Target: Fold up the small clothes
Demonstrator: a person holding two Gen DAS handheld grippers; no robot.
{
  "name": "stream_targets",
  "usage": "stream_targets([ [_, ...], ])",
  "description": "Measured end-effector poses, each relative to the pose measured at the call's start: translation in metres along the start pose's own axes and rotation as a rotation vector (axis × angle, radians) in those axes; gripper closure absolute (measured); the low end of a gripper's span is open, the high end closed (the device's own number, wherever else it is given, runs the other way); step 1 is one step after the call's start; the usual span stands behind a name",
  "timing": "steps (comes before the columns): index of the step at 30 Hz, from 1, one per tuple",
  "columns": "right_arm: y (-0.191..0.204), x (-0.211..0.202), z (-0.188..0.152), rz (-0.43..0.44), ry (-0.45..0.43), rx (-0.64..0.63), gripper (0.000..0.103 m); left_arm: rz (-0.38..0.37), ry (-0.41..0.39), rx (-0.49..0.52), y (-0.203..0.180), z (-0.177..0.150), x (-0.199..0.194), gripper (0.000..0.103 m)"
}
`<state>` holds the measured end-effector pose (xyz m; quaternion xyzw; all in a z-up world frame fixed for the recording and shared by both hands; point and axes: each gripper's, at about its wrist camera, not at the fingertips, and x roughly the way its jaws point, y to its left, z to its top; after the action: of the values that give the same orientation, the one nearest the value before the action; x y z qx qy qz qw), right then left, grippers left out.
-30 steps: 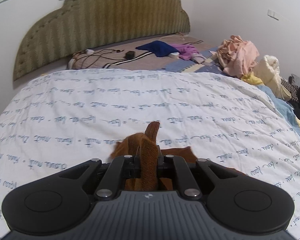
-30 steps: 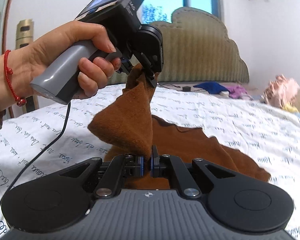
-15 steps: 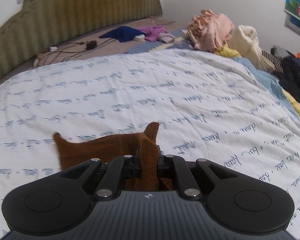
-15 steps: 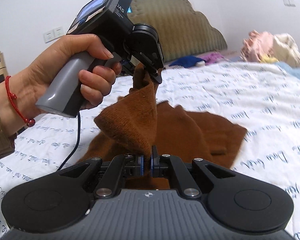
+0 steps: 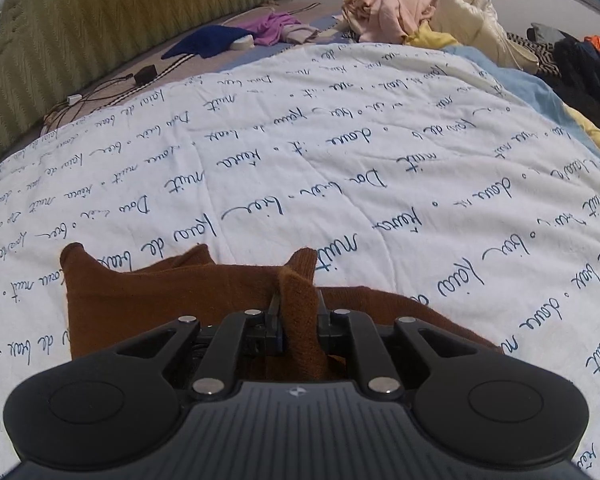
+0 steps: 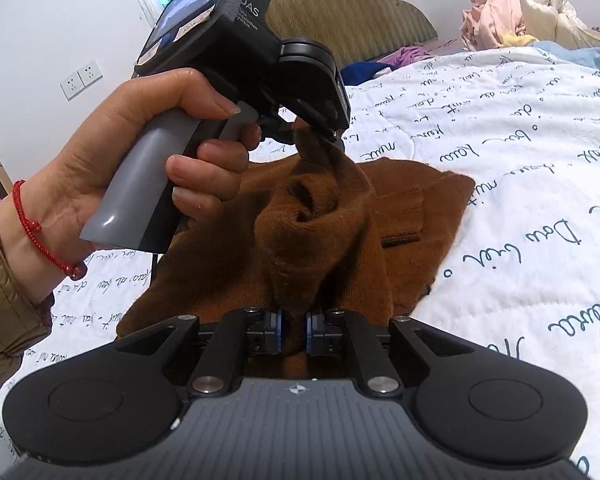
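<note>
Over the bed (image 5: 380, 152), both grippers' fingers, beginning to part, clamp the brown garment (image 6: 400, 208); early release could let the carried fold collapse crooked.

Brown knit garment (image 6: 400, 216) folded over on quilt, 2 bunched corners raised.

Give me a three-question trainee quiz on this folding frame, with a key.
1. True or false: the brown garment lies on a bare wooden floor.
2. What is between the right gripper jaws? A) a cable B) brown fabric C) nothing
3. Fill in: the left gripper pinches a fold of the ____ garment.

Key: 1 false, it lies on the quilt. 2 B. 3 brown.
</note>
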<state>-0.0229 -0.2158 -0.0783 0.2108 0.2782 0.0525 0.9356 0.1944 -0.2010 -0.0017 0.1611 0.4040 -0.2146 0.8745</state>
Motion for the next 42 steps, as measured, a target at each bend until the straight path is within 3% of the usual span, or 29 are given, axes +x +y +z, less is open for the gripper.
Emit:
stream_targets([
  [2,-0.002,0.001,0.001,0.002,0.003,0.006,0.092,0.006,0.001,0.009,-0.002,-0.001,0.001,0.089],
  [4,-0.002,0.001,0.001,0.000,0.004,0.004,0.092,0.009,0.004,0.013,-0.002,-0.002,0.001,0.079],
  [6,-0.001,0.002,0.001,-0.002,0.005,-0.002,0.091,-0.001,0.005,0.010,-0.003,-0.002,0.001,0.051],
  [8,-0.001,0.003,0.001,-0.003,0.005,-0.005,0.090,0.002,-0.020,0.007,-0.003,-0.003,-0.001,0.033],
  [9,-0.001,0.003,0.001,-0.003,0.006,-0.004,0.090,0.006,-0.039,0.012,-0.004,-0.004,-0.004,0.031],
  [13,-0.004,0.004,0.001,0.002,0.011,0.009,0.088,0.038,-0.084,0.012,-0.001,-0.001,-0.017,0.031],
  [18,-0.010,0.003,0.003,0.037,0.019,0.043,0.078,0.068,-0.165,-0.095,0.034,-0.014,-0.056,0.027],
  [23,-0.017,-0.002,0.010,0.087,0.021,0.084,0.061,0.153,-0.258,-0.089,0.061,-0.071,-0.103,0.025],
  [31,-0.042,-0.011,0.024,0.145,0.004,0.226,0.056,0.150,-0.287,-0.072,0.093,-0.173,-0.150,0.020],
  [36,-0.054,-0.008,0.029,0.176,0.018,0.313,0.056,0.108,-0.311,0.022,0.086,-0.215,-0.166,0.020],
  [42,-0.052,-0.005,0.028,0.157,0.025,0.320,0.056,0.171,-0.333,0.232,0.055,-0.233,-0.160,0.020],
])
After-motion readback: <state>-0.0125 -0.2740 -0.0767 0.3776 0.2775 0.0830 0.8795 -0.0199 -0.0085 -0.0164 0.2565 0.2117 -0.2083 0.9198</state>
